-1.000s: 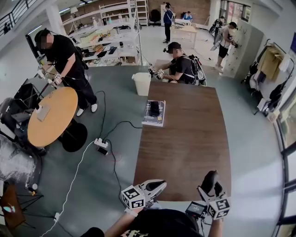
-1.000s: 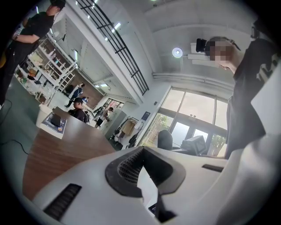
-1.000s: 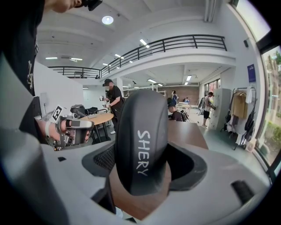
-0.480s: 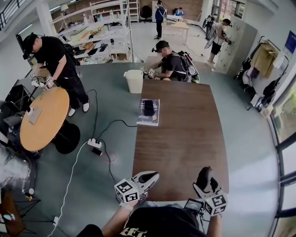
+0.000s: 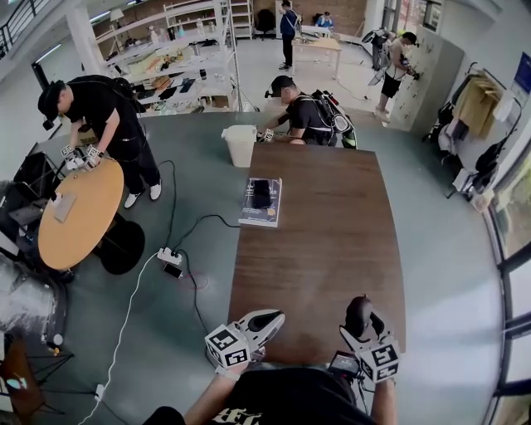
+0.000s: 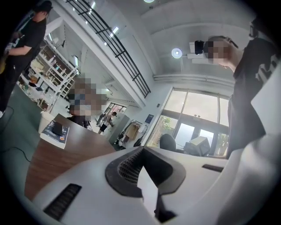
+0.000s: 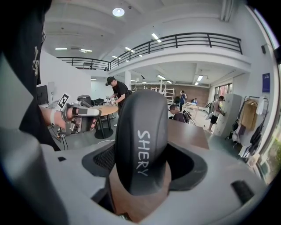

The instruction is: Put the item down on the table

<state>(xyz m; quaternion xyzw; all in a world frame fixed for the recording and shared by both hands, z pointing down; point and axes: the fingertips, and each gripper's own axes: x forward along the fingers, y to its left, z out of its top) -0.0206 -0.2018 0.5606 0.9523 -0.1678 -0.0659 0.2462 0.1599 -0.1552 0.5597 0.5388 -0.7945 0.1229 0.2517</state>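
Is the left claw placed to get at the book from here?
Likely not: the left claw sits at the near end of the table, while the book lies far up its left side. Nothing blocks the way.

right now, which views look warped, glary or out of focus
head view: fisheye bows the table edges, light is even. left gripper view: windows blown out, dark round vignette at the corners. right gripper view: black item between the jaws is sharp enough to read SHERY, ceiling lamp glares.

place: workshop hall | signs: cluttered shelving (image 5: 178,62); long table (image 5: 323,249); mezzanine railing (image 7: 175,41)
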